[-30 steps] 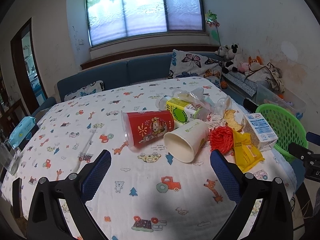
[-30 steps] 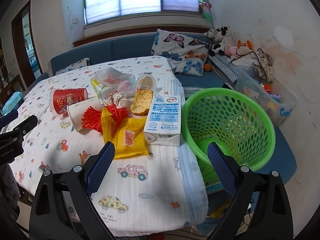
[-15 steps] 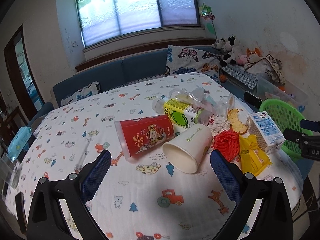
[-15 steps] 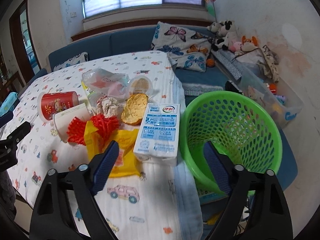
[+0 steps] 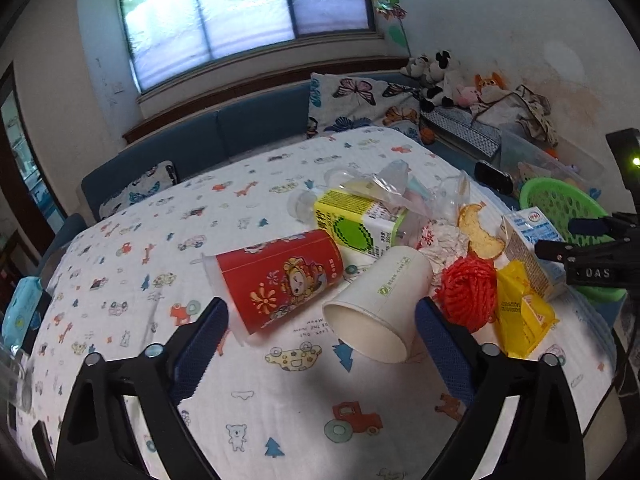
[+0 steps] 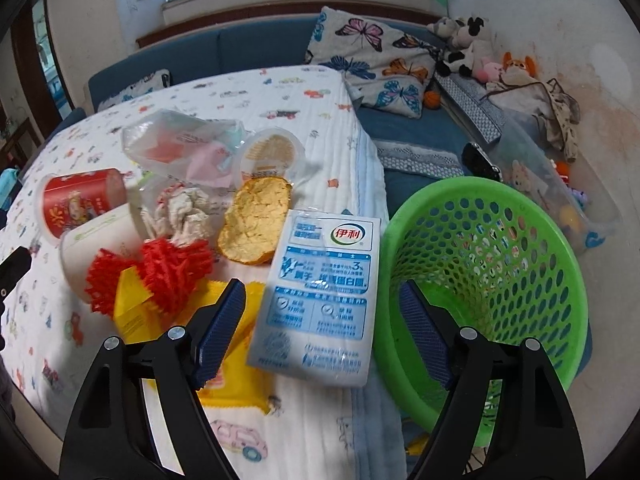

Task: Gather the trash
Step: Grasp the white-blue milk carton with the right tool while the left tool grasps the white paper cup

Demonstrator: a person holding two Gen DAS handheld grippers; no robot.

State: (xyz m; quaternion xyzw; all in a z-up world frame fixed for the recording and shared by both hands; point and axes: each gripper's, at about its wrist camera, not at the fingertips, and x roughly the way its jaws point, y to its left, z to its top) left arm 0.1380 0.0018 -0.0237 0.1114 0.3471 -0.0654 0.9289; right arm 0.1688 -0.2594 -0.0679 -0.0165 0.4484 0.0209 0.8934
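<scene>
Item 1, left tool [image 5: 322, 330]: we hold it released, jaws closing, pads touching nothing. Between its pads, seen from above, lie a red cup [image 5: 280, 280] on its side toward 11 o'clock and a white cup [image 5: 380, 304] on its side toward 1 o'clock, mouth facing us.

Item 2, beyond the cups at 12 o'clock: a green-and-yellow carton [image 5: 356, 226], with a clear bag [image 5: 384, 186] behind it.

Item 3, at 2 o'clock of the left tool: red mesh [image 5: 468, 290], a yellow wrapper [image 5: 520, 316], a bitten biscuit [image 5: 478, 232].

Item 4, right tool [image 6: 322, 330]: released, jaws closing, a milk pack [image 6: 324, 300] lying flat between the pads, not pressed by either.

Item 5, at 10 o'clock of the right tool: the yellow wrapper partly under the left pad, the red mesh on it, crumpled tissue [image 6: 184, 210] further out, a plastic tub [image 6: 272, 154] at 11 o'clock.

Item 6, at 2 o'clock of the right tool: a green basket [image 6: 520, 240], just beside the bench [image 6: 348, 152] edge and lower than it, touching the milk pack's side in this view.

Item 7, bench cover: white cloth printed with cars and animals.

Item 8, far side: a blue sofa [image 6: 260, 48] with a butterfly cushion [image 6: 380, 64] and soft toys [image 6: 468, 44].
</scene>
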